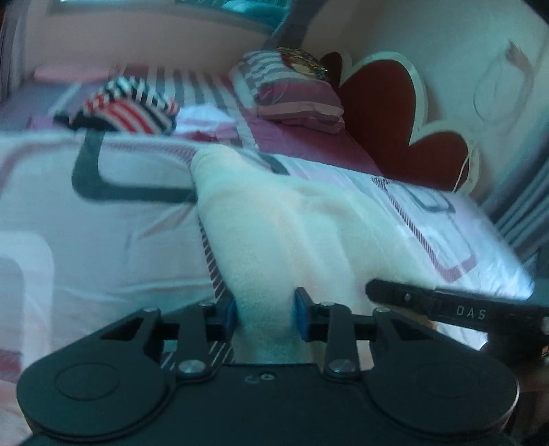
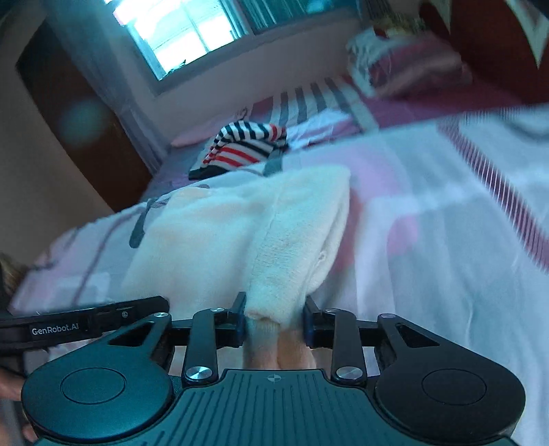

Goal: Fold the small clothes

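Evidently both tools grip one cream garment point(image 1: 274, 219) on the bed point(image 1: 103, 240): the left gripper point(image 1: 264, 314) and right gripper point(image 2: 274, 317) each pinch its near edge. Probably for folding it toward the striped clothes point(image 2: 243, 147) beyond.

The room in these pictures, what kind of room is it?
It looks like a bedroom. There is a bed with a pink-and-white patterned bedspread, a striped pillow against a red headboard, and a window on the wall. A fluffy cream garment lies on the bed, held by both grippers.
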A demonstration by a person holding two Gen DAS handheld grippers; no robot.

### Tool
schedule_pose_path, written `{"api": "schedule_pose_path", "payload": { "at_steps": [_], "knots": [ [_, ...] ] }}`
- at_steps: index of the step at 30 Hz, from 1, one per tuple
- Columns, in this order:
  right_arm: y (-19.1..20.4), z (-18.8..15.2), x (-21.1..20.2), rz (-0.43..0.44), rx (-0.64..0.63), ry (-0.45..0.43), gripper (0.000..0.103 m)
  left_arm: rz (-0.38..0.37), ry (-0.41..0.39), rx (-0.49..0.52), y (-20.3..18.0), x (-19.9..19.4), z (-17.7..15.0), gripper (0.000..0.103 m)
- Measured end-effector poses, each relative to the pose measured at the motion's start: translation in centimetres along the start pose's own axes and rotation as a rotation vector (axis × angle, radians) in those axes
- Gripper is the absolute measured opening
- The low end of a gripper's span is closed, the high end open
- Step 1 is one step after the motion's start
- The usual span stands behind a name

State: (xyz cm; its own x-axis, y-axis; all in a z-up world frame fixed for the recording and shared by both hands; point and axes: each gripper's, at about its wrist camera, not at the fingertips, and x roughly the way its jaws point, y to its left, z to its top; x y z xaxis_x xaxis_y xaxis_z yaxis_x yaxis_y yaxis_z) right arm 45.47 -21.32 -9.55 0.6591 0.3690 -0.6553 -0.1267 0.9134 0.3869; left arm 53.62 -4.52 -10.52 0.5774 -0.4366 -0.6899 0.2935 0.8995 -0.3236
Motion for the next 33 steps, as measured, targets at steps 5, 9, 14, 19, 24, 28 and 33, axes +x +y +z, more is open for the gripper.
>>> {"api": "schedule_pose_path", "payload": {
  "at_steps": [5,9,14,19,24,28,33],
  "knots": [
    [3.9,-0.8,-2.1,-0.011,-0.068,-0.043,0.030,0.040,-0.036,0.067,0.2,-4.0,0.0,0.030],
    [8.3,-2.0,-2.5,0.038,-0.073,-0.055,0.030,0.073,-0.044,0.074,2.6,-7.9,-0.4,0.030],
    [15.3,-4.3,-2.1,0.105,-0.086,-0.055,0.030,0.134,-0.022,0.073,7.5,-13.3,-1.5,0.030],
    [21.5,-7.0,-0.3,0.174,-0.066,-0.029,0.030,0.181,-0.007,0.036,12.1,-17.7,-2.6,0.031],
    [25.9,-8.7,1.3,0.211,-0.070,-0.006,0.030,0.196,-0.006,0.057,15.2,-20.1,-3.8,0.031],
    [25.9,-9.8,3.8,0.199,-0.027,0.052,0.030,0.205,0.054,0.069,17.3,-18.9,-5.5,0.041],
    [22.5,-10.6,6.0,0.216,0.113,0.120,0.030,0.165,0.036,0.009,19.3,-18.6,-7.1,0.056]
  ]
}}
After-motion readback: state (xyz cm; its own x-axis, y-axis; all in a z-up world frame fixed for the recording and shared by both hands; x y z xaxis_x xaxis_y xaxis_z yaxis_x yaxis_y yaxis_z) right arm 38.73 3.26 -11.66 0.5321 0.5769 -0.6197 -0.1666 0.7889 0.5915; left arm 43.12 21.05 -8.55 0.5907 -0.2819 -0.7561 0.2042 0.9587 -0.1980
